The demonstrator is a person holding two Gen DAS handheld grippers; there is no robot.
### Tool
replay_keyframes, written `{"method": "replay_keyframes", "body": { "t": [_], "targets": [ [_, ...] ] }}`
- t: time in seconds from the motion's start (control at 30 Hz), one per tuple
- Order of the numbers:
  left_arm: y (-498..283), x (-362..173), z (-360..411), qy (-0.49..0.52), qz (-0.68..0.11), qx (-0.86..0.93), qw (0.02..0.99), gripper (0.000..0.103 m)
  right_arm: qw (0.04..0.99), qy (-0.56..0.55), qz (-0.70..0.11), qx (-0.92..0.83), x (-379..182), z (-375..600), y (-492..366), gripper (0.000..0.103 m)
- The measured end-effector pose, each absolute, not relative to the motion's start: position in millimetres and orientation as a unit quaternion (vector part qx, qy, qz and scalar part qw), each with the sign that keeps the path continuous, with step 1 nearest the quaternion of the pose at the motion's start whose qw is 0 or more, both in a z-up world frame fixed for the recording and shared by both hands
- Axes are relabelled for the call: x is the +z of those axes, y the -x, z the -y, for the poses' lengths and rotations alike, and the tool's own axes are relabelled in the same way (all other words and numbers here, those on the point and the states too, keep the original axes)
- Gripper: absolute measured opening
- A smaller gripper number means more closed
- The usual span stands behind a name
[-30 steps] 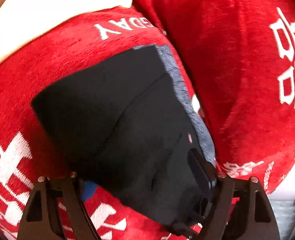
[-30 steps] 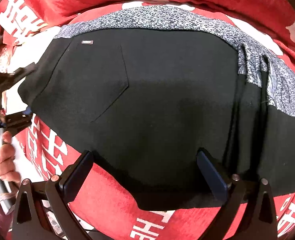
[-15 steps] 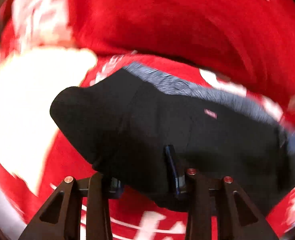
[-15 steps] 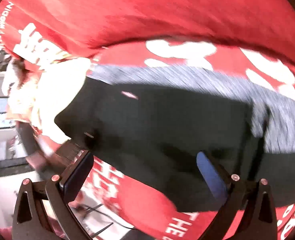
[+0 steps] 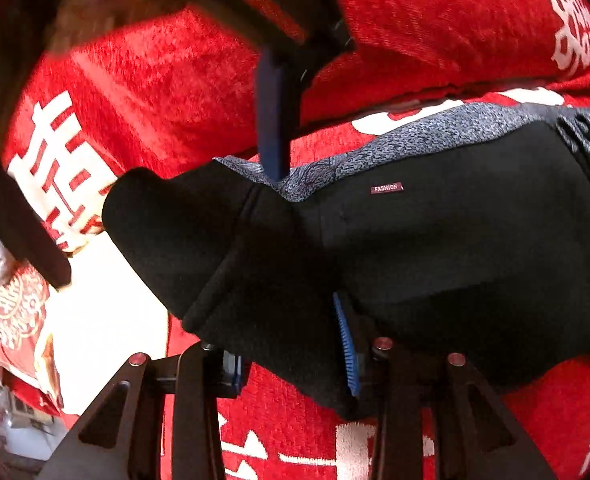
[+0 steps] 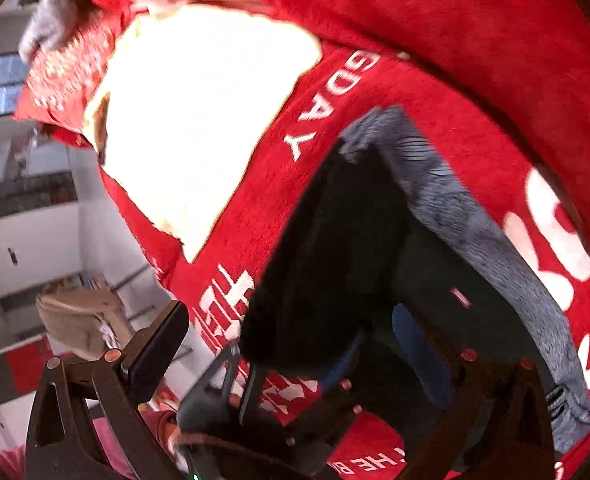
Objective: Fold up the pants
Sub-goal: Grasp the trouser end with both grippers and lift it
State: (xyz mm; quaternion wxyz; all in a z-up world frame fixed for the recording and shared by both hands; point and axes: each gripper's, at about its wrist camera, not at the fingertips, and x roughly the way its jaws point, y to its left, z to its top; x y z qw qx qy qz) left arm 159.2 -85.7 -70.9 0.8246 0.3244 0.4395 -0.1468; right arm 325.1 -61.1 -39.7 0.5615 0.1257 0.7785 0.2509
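Note:
Black pants [image 5: 447, 248] with a grey patterned waistband and a small "FASHION" label lie folded on a red cover with white lettering [image 5: 167, 92]. My left gripper [image 5: 291, 364] has a bunched black fold of the pants between its blue-padded fingers, near the pants' left end. My right gripper [image 6: 287, 344] is open above the pants [image 6: 335, 248]; its right finger lies over the black cloth, its left finger off the pants' edge. The right gripper's fingers [image 5: 271, 120] also reach down at the waistband in the left wrist view. The left gripper shows below in the right wrist view [image 6: 255, 400].
The red cover rises as a cushion-like back [image 5: 435, 24] behind the pants. A bright white patch [image 6: 199, 120] lies left of the pants. Beyond the edge are a room floor, a beige item [image 6: 83, 320] and a window [image 6: 3, 84].
My left gripper has narrowed onto the pants' left end and swung its view round to the right. My right gripper has moved left over the pants to the same end.

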Motion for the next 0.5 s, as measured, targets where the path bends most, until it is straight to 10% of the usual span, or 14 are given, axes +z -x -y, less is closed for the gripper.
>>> {"method": "replay_keyframes", "body": {
  "t": [0.13,0.23,0.5],
  "targets": [
    [-157.2,-72.1,86.2,-0.332,-0.431,-0.148,0.826,0.038,0.514,-0.122,-0.809,0.259,-61.4,52.2,-320.7,0.095],
    [-149.6,-70.4,87.0,-0.33,-0.441,-0.152,0.821,0.038,0.517,-0.113,-0.814,0.24,-67.3,61.7,-317.9,0.025],
    [-127.3,-9.9,100.8,-0.286,-0.404,-0.183,0.849,0.038,0.583,-0.254,-0.72,0.276,-20.0,131.9,-281.2,0.022]
  ]
}}
